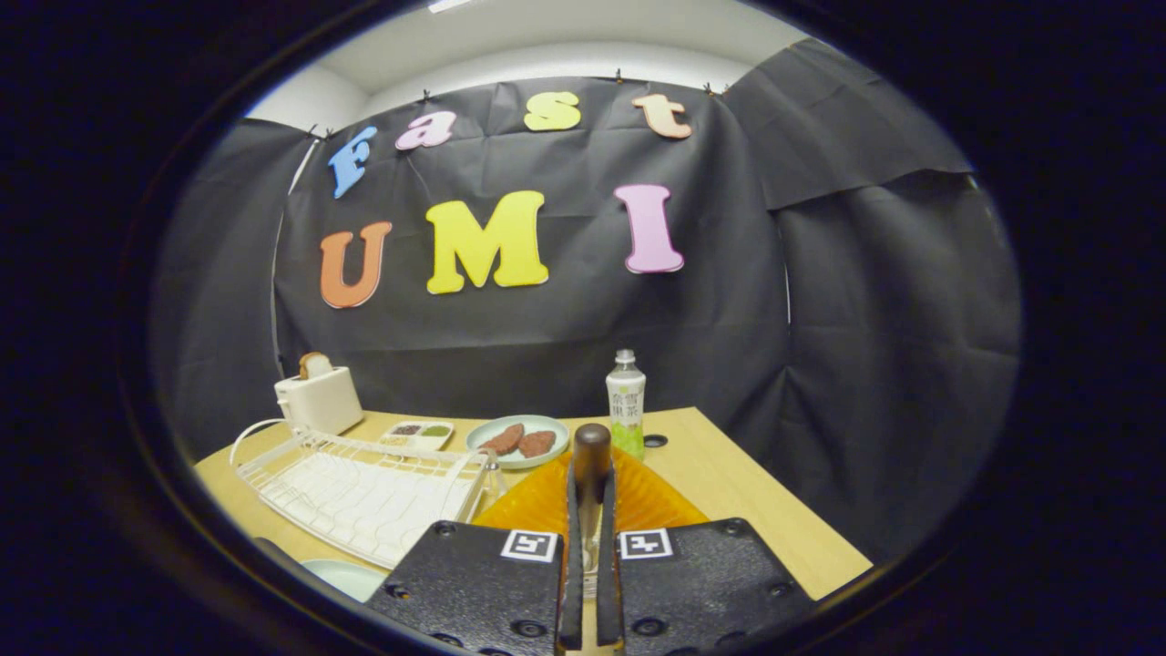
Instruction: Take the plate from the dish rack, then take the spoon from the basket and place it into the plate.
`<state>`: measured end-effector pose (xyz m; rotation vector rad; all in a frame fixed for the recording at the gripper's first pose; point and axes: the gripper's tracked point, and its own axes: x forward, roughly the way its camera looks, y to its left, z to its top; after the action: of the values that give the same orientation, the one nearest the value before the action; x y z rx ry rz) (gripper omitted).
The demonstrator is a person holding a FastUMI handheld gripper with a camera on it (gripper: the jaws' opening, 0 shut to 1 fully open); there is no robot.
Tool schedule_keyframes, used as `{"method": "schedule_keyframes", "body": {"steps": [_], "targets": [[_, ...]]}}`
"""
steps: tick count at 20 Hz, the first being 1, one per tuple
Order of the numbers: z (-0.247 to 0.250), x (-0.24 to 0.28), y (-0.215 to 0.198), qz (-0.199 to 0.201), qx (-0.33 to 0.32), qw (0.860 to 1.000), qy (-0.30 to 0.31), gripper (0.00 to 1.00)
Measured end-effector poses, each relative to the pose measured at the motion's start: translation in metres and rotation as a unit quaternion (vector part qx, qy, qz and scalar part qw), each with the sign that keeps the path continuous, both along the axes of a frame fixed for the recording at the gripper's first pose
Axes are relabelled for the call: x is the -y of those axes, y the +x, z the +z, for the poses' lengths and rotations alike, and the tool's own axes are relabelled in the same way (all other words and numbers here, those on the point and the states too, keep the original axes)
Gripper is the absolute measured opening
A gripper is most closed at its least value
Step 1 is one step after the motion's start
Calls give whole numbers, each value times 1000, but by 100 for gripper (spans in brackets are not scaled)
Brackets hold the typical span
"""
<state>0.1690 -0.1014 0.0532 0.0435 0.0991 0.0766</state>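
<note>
Here the gripper (590,492) has its fingers drawn nearly together on a slim handle with a dark rounded knob at its end, which I take to be the spoon (591,456); it stands up between the fingers, and both seem to press on it. Just behind the spoon lies an orange, ribbed basket (651,506) on the wooden table (756,510), so the spoon looks freshly lifted from it or still over it. Left of the basket sits the white wire dish rack (355,487), which looks bare of plates. Nearer than the rack, beside the gripper's body, a pale rim shows that may be the plate (346,576), though too little of it is visible to be sure. Beyond the basket stand a light plate with two brown pieces of food (517,441), a drink bottle (626,401), a small divided tray (417,435) and a white toaster (319,396). The spoon should be light and stiff, its smooth handle apt to swivel in a narrow pinch; a hold on the handle near its middle keeps the bowl from swinging. The plate, if ceramic, would chip under a dropped spoon, so a low release seems wise.
</note>
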Motion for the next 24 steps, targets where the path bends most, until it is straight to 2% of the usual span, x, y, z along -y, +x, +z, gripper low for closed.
{"method": "schedule_keyframes", "body": {"steps": [8, 12, 17, 24], "targets": [[63, -25, -59, 12, 63, 998, -10, 11], [78, -42, -90, 22, 79, 997, -11, 11], [67, -63, -123, 45, 69, 997, 8, 11], [35, -83, -155, 53, 60, 997, 3, 11]]}}
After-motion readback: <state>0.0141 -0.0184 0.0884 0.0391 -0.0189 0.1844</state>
